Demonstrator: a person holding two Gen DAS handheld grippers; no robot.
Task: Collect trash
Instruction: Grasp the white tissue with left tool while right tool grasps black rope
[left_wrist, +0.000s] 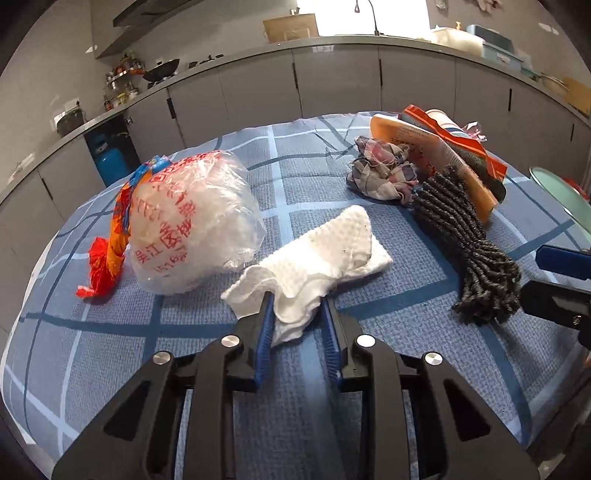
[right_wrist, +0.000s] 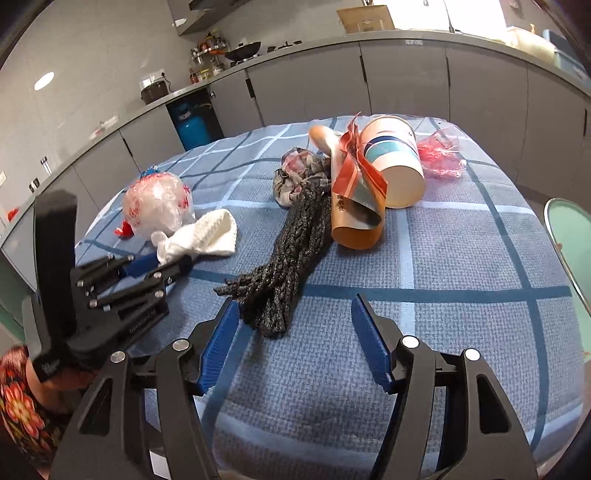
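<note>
Trash lies on a table with a blue checked cloth (left_wrist: 295, 166). My left gripper (left_wrist: 297, 306) is shut on the near end of a white crumpled cloth (left_wrist: 325, 254), also in the right wrist view (right_wrist: 207, 232). A clear plastic bag with red print (left_wrist: 192, 221) lies left of it. A dark grey yarn bundle (right_wrist: 291, 243) lies in the middle. My right gripper (right_wrist: 295, 314) is open and empty, its left fingertip next to the yarn's near end. A plaid rag (right_wrist: 299, 173), an orange wrapper (right_wrist: 354, 210) and a paper cup (right_wrist: 395, 162) lie beyond.
A pink plastic scrap (right_wrist: 443, 151) lies right of the cup. A green chair (right_wrist: 569, 229) stands at the table's right edge. Grey kitchen cabinets (right_wrist: 406, 81) and a blue gas cylinder (right_wrist: 192, 127) stand behind the table.
</note>
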